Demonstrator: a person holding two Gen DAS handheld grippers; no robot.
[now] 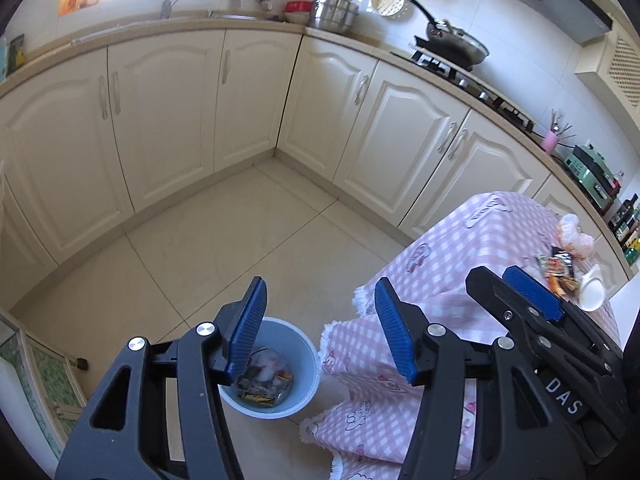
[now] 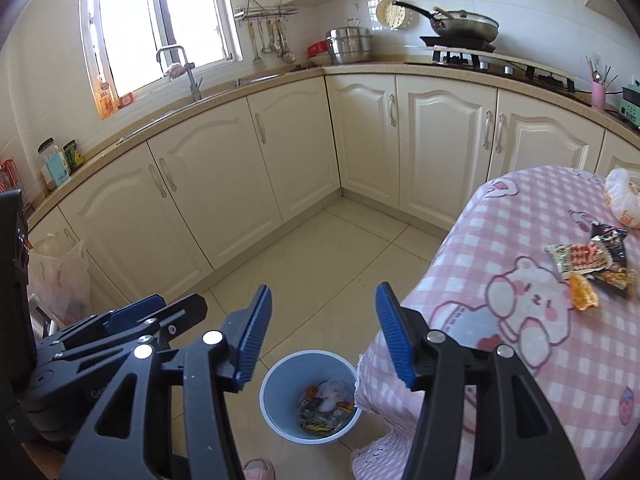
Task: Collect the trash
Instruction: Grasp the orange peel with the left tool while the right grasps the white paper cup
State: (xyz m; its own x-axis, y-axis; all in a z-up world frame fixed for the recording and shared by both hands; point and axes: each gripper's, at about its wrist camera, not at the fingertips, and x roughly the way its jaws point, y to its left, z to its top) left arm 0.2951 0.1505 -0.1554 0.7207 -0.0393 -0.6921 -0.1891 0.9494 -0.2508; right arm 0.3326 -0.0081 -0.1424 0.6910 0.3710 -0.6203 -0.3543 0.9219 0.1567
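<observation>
A light blue trash bin stands on the floor beside the table and holds several wrappers; it also shows in the right wrist view. My left gripper is open and empty, above the bin. My right gripper is open and empty, above the bin's far side; it also shows in the left wrist view. Snack wrappers lie on the pink checked tablecloth, to the right of my right gripper. A crumpled white and orange plastic bag lies behind them.
Cream kitchen cabinets run along two walls and meet in a corner. A white dish lies by the wrappers. A plastic bag hangs at the left. A pink slipper lies on the beige tiled floor.
</observation>
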